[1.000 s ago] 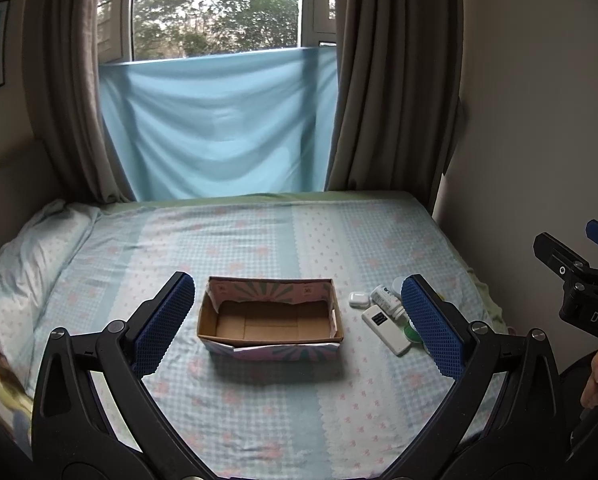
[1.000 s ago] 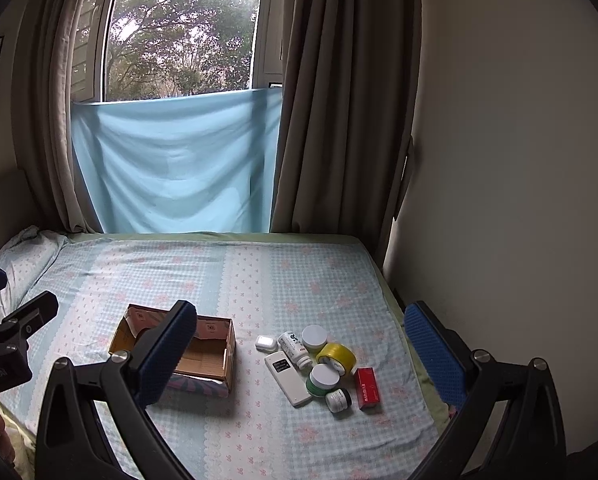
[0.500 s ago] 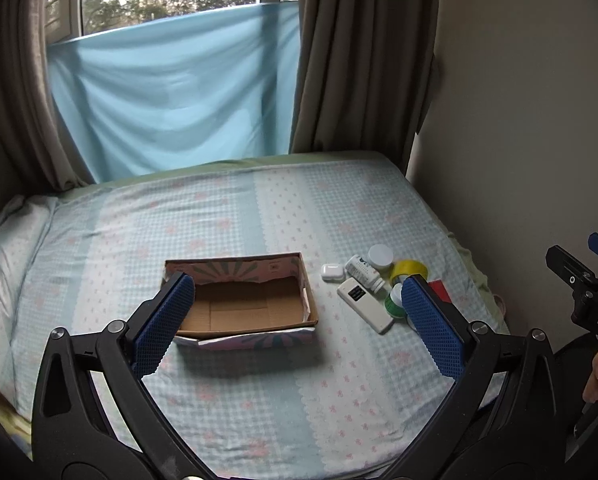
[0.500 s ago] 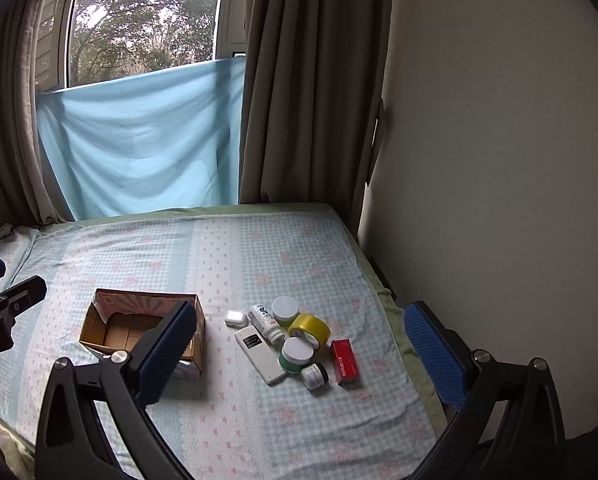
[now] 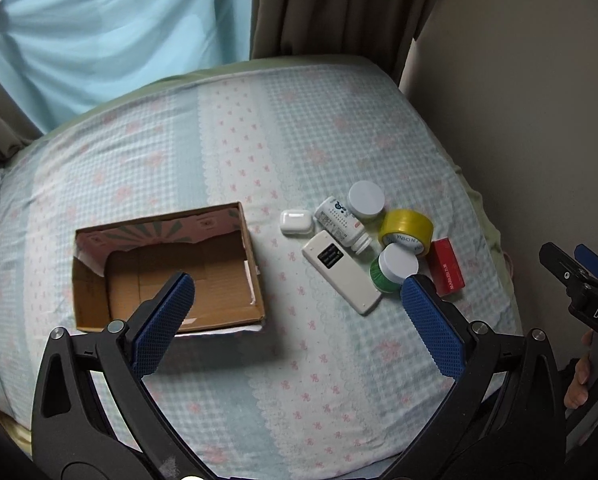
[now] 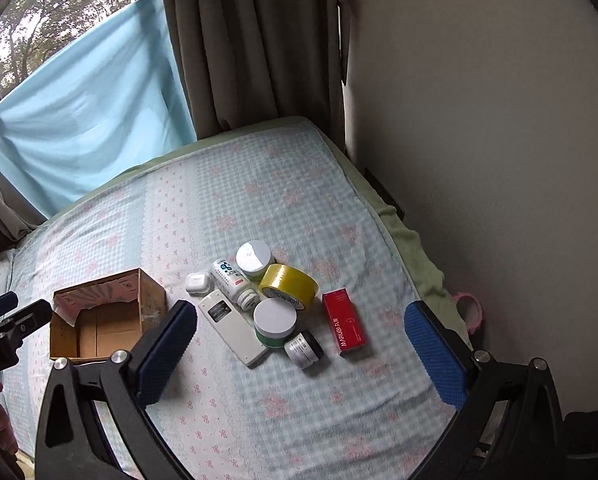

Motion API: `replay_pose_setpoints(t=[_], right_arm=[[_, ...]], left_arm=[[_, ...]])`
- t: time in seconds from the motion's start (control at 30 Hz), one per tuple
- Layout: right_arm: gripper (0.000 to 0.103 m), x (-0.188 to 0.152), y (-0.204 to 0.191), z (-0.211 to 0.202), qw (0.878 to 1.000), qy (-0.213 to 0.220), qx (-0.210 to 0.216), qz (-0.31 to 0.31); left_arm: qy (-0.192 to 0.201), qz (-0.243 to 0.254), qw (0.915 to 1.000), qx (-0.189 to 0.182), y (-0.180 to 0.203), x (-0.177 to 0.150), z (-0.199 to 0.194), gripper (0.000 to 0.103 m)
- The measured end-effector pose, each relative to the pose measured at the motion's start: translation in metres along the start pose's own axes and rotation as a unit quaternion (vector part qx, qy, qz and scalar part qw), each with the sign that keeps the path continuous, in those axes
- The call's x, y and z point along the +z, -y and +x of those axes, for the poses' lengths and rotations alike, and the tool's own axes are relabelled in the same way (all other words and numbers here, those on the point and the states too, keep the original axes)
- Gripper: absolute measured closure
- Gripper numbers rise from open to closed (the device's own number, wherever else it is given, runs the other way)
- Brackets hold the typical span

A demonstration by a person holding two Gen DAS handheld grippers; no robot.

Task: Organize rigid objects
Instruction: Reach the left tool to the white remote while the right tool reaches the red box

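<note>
An open, empty cardboard box [image 5: 255, 264] [image 6: 65, 332] sits on the bed. To its right lies a cluster: white earbud case [image 5: 296, 222] [image 6: 197, 283], white pill bottle [image 5: 341, 226] [image 6: 233, 282], white remote [image 5: 341, 276] [image 6: 235, 328], yellow tape roll [image 5: 407, 232] [image 6: 289, 286], green jar with white lid [image 5: 393, 268] [image 6: 275, 322], white-lidded jar [image 5: 366, 200] [image 6: 253, 258], small dark jar [image 6: 304, 349], red box [image 5: 447, 266] [image 6: 344, 326]. My left gripper [image 5: 295, 312] is open above the bed in front of the box. My right gripper [image 6: 299, 344] is open above the cluster.
The bed [image 5: 259, 140] has a checked sheet; its right edge meets a wall [image 6: 499, 160]. Curtains [image 6: 251, 40] and a blue cloth [image 6: 83, 120] hang at the far end. A pink ring [image 6: 469, 312] lies beside the bed's right edge.
Both grippers have tilted downward and moved closer to the bed, so the box and objects look larger. Nothing on the bed has moved.
</note>
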State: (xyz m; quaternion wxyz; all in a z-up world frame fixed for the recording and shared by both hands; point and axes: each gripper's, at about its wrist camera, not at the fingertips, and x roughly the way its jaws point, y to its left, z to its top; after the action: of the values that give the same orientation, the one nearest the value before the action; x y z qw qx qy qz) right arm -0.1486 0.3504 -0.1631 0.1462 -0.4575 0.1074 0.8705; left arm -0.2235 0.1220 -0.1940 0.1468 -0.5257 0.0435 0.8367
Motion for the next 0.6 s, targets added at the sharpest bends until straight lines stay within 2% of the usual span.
replay_pose_setpoints(t=[0.17, 0.33, 0.47, 0.6], right_arm=[[0.000, 0.005, 0.019, 0.072, 0.998, -0.049, -0.023, -0.011], [0.000, -0.001, 0.038, 0.144, 0.992, -0.113, -0.036, -0.039], [0.000, -0.018, 0.045, 0.192, 0.982, -0.168, -0.042, -0.075], [0.000, -0.033, 0.051, 0.225, 0.975, -0.201, -0.041, -0.091]], left_arm=[[-0.081, -0.022, 0.9963, -0.017, 0.021, 0.007, 0.090, 0.000], [-0.155, -0.060, 0.9859, -0.019, 0.032, -0.003, 0.177, 0.001], [-0.198, -0.089, 0.9761, -0.010, 0.034, -0.011, 0.233, 0.000], [-0.227, -0.123, 0.9661, -0.008, 0.030, -0.017, 0.269, 0.001]])
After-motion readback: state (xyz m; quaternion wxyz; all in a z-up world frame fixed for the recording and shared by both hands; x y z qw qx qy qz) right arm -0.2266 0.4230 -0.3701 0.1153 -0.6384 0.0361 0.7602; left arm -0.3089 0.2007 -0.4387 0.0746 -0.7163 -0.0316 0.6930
